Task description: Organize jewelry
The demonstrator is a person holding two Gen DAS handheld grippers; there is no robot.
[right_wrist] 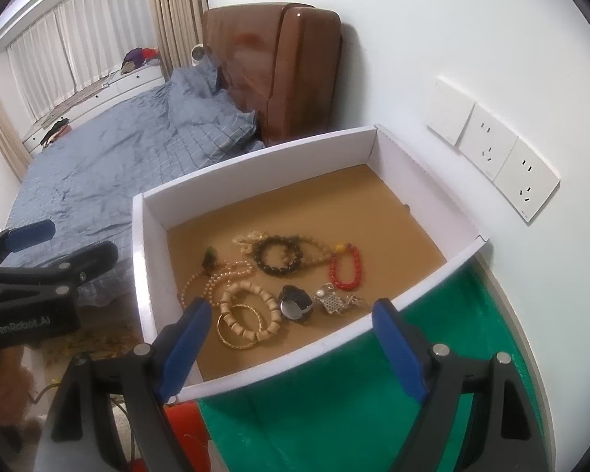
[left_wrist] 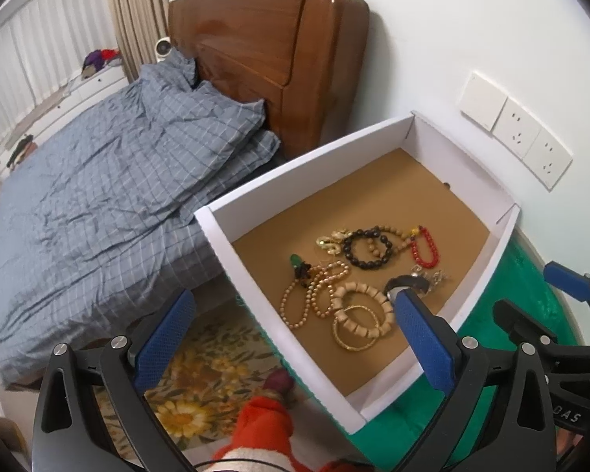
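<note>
A white box (left_wrist: 314, 173) (right_wrist: 255, 165) with a brown floor holds loose jewelry. In it lie a black bead bracelet (left_wrist: 349, 249) (right_wrist: 260, 256), a red bead bracelet (left_wrist: 424, 264) (right_wrist: 346, 285), gold bangles (left_wrist: 354, 345) (right_wrist: 232, 340), a wooden segment bracelet (left_wrist: 344, 295) (right_wrist: 272, 303), beige bead strands (left_wrist: 314, 295) (right_wrist: 212, 280), a silver brooch (right_wrist: 330, 299) and a black round piece (right_wrist: 295, 303). My left gripper (left_wrist: 295, 334) hovers open over the box's near left corner. My right gripper (right_wrist: 291, 342) hovers open over the near wall. Neither holds anything.
The box rests on a green cloth (right_wrist: 334, 413) against a white wall with sockets (right_wrist: 503, 157). To the left stand a bed with blue checked bedding (left_wrist: 98, 196) and a brown headboard (left_wrist: 279, 51). A floral rug (left_wrist: 200, 373) and a red and white fabric thing (left_wrist: 267, 413) lie below.
</note>
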